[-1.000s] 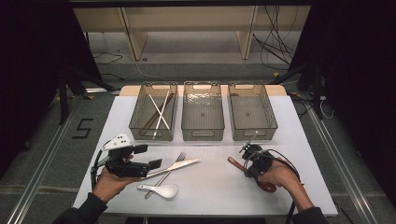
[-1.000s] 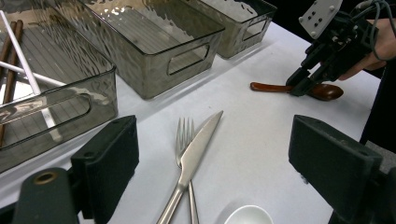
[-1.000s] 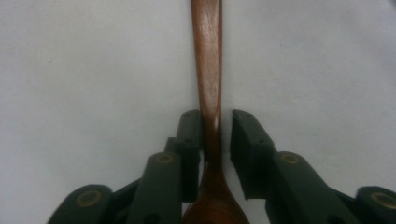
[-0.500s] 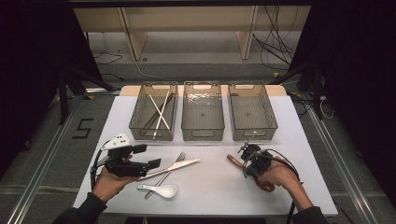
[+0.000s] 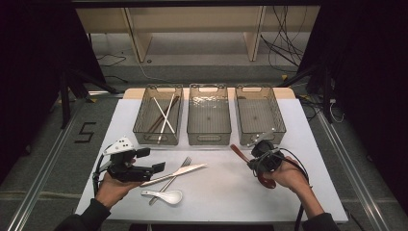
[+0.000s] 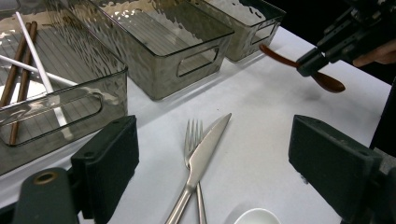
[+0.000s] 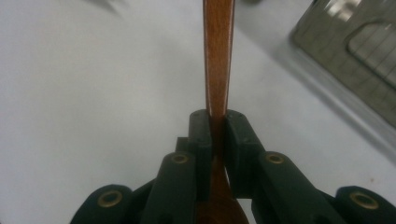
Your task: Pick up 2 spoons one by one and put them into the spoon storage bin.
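My right gripper (image 5: 254,161) is shut on the handle of a brown wooden spoon (image 5: 237,151), just above the white table in front of the right bin; its jaws have just been closing on that handle. In the right gripper view the pads (image 7: 201,128) pinch the spoon (image 7: 218,56), which points away. The left gripper view shows that spoon (image 6: 280,57) raised off the table. My left gripper (image 5: 151,160) rests open at the table's left, its jaws wide apart with nothing between the pads. A knife (image 5: 185,171), a fork (image 5: 186,161) and a white spoon (image 5: 166,196) lie beside it.
Three clear bins stand in a row at the back: the left bin (image 5: 158,142) holds chopsticks (image 5: 164,113), while the middle bin (image 5: 209,143) and right bin (image 5: 262,88) hold nothing. Bare table (image 5: 221,197) lies between my hands.
The right gripper has risen a little with the wooden spoon pinched in it, lifting the spoon off the table. The left gripper has stayed put.
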